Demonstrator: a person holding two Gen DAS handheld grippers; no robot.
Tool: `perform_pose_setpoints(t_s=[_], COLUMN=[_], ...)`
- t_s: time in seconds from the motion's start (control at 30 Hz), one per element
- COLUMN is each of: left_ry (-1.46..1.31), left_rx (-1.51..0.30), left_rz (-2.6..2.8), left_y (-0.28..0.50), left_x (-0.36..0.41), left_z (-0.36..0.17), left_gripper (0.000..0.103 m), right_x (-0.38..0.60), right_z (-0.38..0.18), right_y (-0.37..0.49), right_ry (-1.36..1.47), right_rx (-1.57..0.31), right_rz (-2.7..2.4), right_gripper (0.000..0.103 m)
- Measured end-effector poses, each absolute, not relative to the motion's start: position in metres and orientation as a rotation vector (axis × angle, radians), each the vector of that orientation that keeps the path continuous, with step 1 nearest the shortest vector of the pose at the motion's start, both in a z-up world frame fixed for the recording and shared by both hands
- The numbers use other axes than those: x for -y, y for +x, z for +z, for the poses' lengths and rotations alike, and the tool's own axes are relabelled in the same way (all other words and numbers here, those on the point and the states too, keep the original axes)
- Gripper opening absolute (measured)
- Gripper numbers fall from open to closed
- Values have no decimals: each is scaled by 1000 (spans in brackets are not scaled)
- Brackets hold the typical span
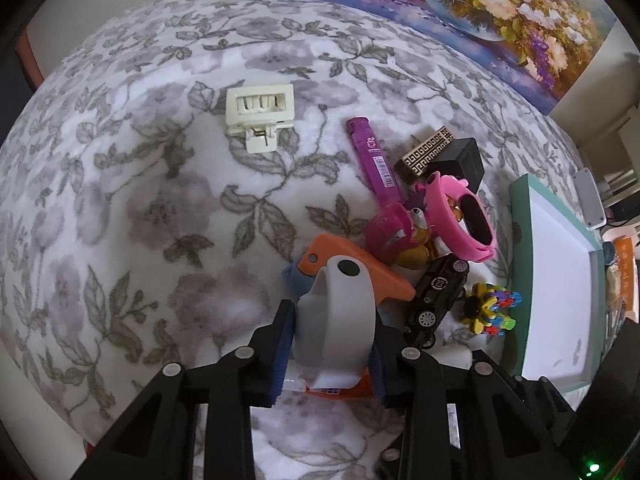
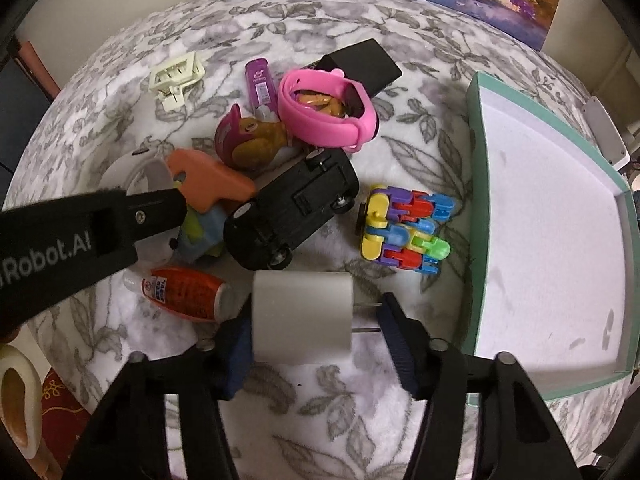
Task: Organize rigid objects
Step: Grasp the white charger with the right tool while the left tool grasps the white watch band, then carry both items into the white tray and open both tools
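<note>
Grey-and-lilac floral blanket [image 1: 120, 200] across both views, with a flower painting [image 1: 480, 12] propped along the far edge. Farthest left on the blanket, well apart from everything else, a cream hair claw clip [image 1: 260, 114]. Next, a heap of small things: purple tube [image 1: 372, 160] lying lengthwise, gold-patterned black box [image 1: 428, 152] touching a plain black box [image 1: 464, 160], pink wristband watch [image 1: 460, 216] resting on a toy pup figure [image 1: 394, 236] in a pink helmet. Nearer the camera, left gripper [image 1: 334, 344] clamped on a pale grey wristband [image 1: 340, 320], blue pads pressing both sides of the loop, held over an orange case [image 1: 360, 268]. Just beside that, a black toy car [image 1: 436, 292], tipped on its side with the underside showing in the right wrist view. Below the car there, an orange-red squeeze bottle [image 2: 184, 294] lying flat. Right gripper [image 2: 316, 332] closed on a white charger plug [image 2: 302, 316], one pad against the body, metal prongs pointing at the other pad. Farther right, a bundle of multicoloured interlocking blocks [image 1: 492, 308], near but apart from the car. Farthest right, a teal tray [image 1: 518, 240] with a white floor, nothing visible inside.
</note>
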State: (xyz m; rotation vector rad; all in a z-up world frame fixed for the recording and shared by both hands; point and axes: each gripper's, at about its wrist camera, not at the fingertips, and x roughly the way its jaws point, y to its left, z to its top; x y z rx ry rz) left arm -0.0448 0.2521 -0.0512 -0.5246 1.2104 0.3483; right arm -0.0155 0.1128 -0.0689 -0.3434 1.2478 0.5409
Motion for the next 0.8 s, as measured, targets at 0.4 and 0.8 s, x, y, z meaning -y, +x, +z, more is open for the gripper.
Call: perform_pose_setpoints(t_s=[0.4, 0.8], left_ry=[-546, -481], left_rx=[-1124, -1014], left_rz=[349, 268], left_y=[-57, -52], left_x=[-255, -229], left_z=[-28, 7], left_gripper=[35, 35], right_x=[-92, -20], right_z=[-41, 6], right_y=[-5, 33], right_ry=[-236, -113], right_rx=[-1268, -1162], right_rz=[567, 327], right_gripper=[59, 59])
